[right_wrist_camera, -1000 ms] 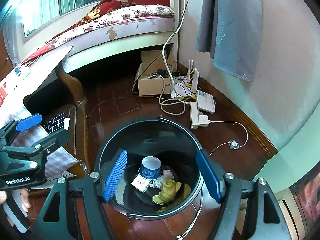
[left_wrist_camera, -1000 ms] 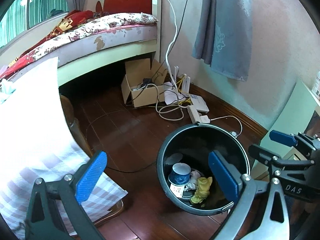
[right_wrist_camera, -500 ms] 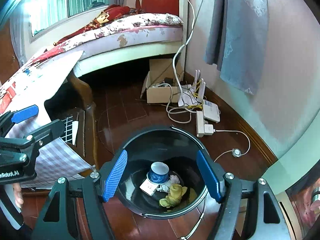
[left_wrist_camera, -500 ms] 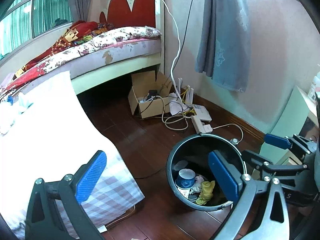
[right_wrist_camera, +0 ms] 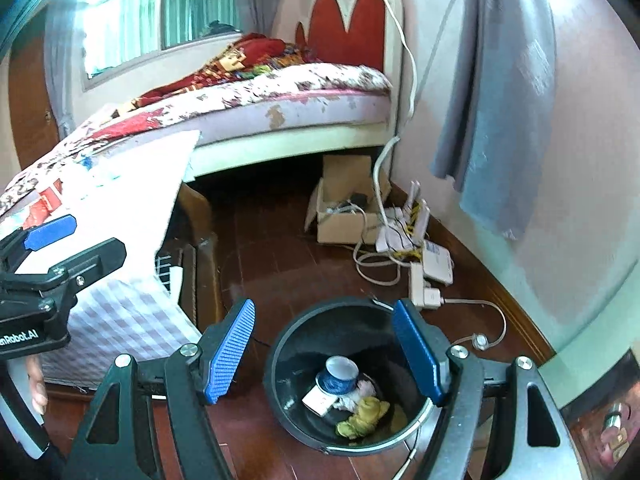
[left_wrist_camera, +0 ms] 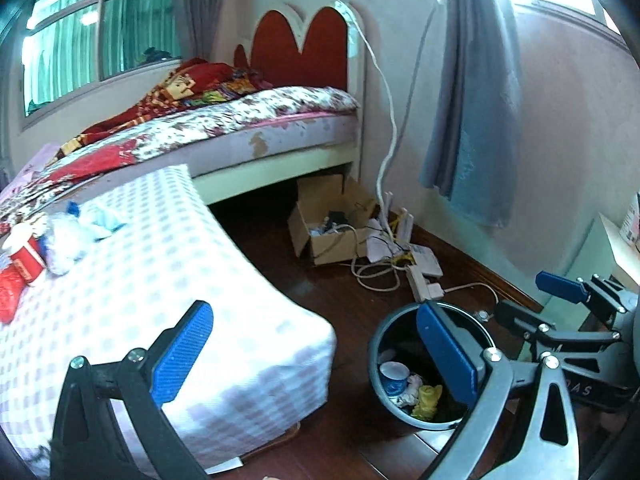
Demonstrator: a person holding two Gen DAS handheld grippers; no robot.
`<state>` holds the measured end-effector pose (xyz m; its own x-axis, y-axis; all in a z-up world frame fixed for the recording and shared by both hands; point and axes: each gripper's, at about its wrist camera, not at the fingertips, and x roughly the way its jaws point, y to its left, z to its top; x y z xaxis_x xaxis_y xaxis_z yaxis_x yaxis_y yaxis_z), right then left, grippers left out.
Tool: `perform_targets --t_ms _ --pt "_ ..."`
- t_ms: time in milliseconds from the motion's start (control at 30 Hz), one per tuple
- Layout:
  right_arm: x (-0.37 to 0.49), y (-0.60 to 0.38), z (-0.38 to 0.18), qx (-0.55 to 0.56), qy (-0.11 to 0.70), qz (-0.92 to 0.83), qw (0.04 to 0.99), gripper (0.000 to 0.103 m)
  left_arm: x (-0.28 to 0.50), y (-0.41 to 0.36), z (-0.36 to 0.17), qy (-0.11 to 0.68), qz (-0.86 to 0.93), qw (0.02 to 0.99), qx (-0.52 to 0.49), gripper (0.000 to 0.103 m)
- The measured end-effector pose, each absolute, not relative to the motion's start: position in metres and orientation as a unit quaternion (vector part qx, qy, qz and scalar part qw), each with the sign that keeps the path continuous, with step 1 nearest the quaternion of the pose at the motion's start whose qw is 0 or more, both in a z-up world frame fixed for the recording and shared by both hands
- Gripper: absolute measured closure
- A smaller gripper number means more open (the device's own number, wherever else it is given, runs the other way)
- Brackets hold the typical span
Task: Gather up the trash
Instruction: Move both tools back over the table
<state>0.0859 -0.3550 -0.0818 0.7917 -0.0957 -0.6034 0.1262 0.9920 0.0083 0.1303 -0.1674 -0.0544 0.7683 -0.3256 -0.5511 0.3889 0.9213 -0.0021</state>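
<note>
**Back to the table for the next piece of trash**

The black bin on the wood floor is the landmark. It already holds a blue cup, a small card, crumpled tissue and a yellow rag. Up and to the left of the bin stands the table with a checked cloth, and at its far end, well apart from the bin, lie the remaining pieces: a red packet, white wrappers and a blue-white scrap.

The left gripper hangs above the table's near corner, jaws spread wide and holding nothing. The right gripper hovers over the bin, equally wide and empty.

The step in hand looks like a reach for the litter on the table. Done well, the left gripper travels low across the cloth away from the bin, straddles one piece only, and closes on the litter itself rather than on a fold of cloth. Crumpled wrappers are light and springy, so a full close should hold best. The right gripper can take a second piece.
</note>
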Motion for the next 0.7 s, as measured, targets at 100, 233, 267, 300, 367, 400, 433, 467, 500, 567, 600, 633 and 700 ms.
perform_targets --t_ms 100,233,267,300,367,400,433,467,500,567,600,633,700 --pt "0.091 -0.341 -0.073 0.016 0.31 -0.046 0.95 0.029 0.133 -0.152 -0.052 0.279 -0.174 0.943 0.049 0.001" --pt "0.098 -0.321 -0.066 0.006 0.303 -0.027 0.952 0.029 0.134 -0.131 -0.05 0.274 -0.154 0.948 0.039 0.001" --pt "0.1 -0.315 -0.065 0.003 0.302 -0.021 0.953 0.029 0.134 -0.126 -0.05 0.273 -0.149 0.95 0.037 0.001" --pt "0.1 -0.308 -0.064 0.0 0.301 -0.015 0.954 0.029 0.134 -0.12 -0.049 0.272 -0.143 0.951 0.035 0.001" --pt "0.105 -0.297 -0.061 -0.005 0.299 -0.003 0.954 0.029 0.134 -0.107 -0.048 0.27 -0.13 0.954 0.032 0.001" --pt "0.107 -0.291 -0.059 -0.008 0.298 0.003 0.954 0.029 0.135 -0.098 -0.048 0.268 -0.121 0.955 0.03 0.001" --pt "0.11 -0.283 -0.058 -0.013 0.296 0.011 0.955 0.029 0.136 -0.091 -0.048 0.267 -0.113 0.957 0.029 0.001" --pt "0.112 -0.277 -0.057 -0.015 0.296 0.017 0.955 0.029 0.136 -0.083 -0.049 0.266 -0.106 0.958 0.029 0.001" --pt "0.116 -0.269 -0.057 -0.018 0.296 0.025 0.955 0.029 0.136 -0.074 -0.049 0.267 -0.099 0.958 0.028 0.001" --pt "0.124 -0.253 -0.056 -0.023 0.295 0.04 0.954 0.029 0.135 -0.054 -0.05 0.267 -0.079 0.96 0.024 0.001" --pt "0.127 -0.245 -0.056 -0.024 0.295 0.048 0.954 0.029 0.136 -0.044 -0.051 0.268 -0.069 0.961 0.023 0.001" --pt "0.132 -0.236 -0.056 -0.025 0.295 0.058 0.953 0.029 0.136 -0.036 -0.051 0.268 -0.061 0.961 0.023 0.001" --pt "0.14 -0.22 -0.054 -0.027 0.294 0.074 0.953 0.029 0.137 -0.014 -0.052 0.268 -0.04 0.962 0.019 0.001"
